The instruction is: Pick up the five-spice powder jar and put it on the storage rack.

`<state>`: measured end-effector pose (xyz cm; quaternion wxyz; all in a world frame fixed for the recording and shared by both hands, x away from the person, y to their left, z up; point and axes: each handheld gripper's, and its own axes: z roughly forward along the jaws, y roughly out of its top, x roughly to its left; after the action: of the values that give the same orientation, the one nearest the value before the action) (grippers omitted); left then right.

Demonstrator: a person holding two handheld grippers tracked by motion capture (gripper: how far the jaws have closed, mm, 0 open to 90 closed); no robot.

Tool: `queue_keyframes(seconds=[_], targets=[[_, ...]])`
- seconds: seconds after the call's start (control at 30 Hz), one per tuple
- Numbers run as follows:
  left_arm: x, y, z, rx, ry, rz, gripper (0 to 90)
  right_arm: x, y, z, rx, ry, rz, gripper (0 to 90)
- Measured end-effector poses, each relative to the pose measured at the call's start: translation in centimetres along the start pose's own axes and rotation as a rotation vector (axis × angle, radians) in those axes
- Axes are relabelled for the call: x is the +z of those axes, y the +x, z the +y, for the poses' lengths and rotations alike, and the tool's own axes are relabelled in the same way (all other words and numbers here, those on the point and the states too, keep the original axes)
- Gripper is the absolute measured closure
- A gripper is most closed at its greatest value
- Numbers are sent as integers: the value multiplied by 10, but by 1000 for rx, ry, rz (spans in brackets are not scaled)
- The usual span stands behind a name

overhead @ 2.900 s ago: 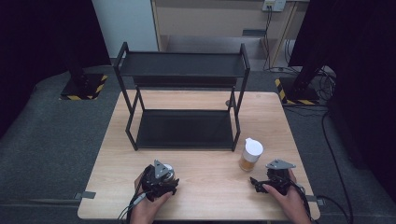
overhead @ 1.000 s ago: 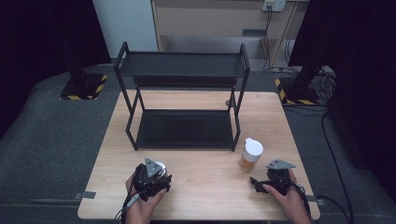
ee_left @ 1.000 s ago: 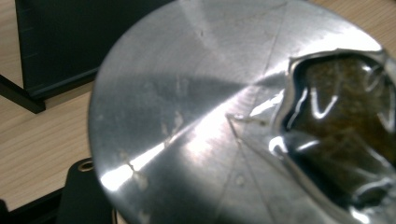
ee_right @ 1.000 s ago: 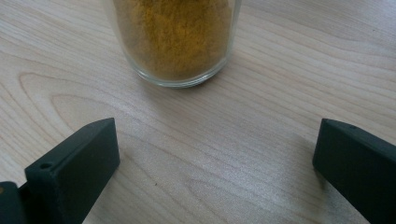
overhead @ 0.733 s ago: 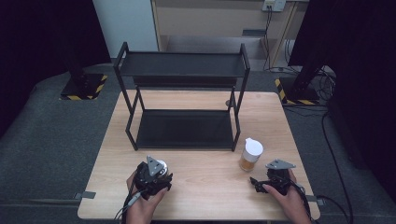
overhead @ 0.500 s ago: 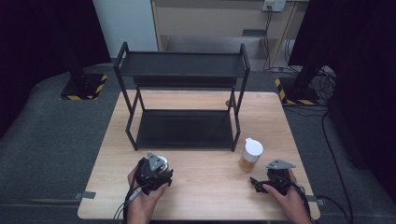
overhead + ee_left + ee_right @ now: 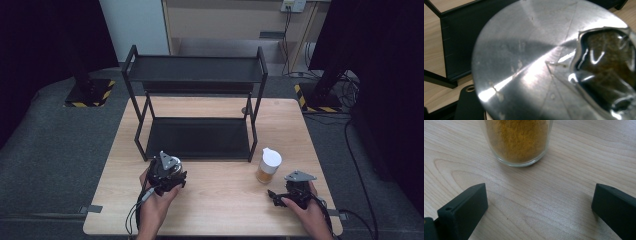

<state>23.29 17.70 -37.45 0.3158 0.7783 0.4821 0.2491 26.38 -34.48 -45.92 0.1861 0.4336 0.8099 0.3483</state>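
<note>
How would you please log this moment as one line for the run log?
left gripper: shut on foil-topped jar | right gripper: open, short of spice jar | rack: bare

Shiny scratched metal can (image 7: 531,65), clear glass jar (image 7: 517,141), pale wood table (image 7: 564,202)

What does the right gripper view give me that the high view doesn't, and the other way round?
The right gripper view gives a close look at the yellow powder through the glass of the jar, and at the right gripper, its jaws wide apart and short of the jar. The high view gives the jar's white lid and the black two-level rack behind it. Shared: the jar standing upright on the wooden table.
</note>
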Motion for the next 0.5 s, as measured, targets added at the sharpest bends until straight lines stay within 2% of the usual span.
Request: queue_keyframes(seconds=[0.2,0.5], targets=[[10,6,7,-6,0,-4,296,0,0,0,-1,0,0,15],[16,11,15,-6,-3,0,296,0,0,0,-1,0,1,15]])
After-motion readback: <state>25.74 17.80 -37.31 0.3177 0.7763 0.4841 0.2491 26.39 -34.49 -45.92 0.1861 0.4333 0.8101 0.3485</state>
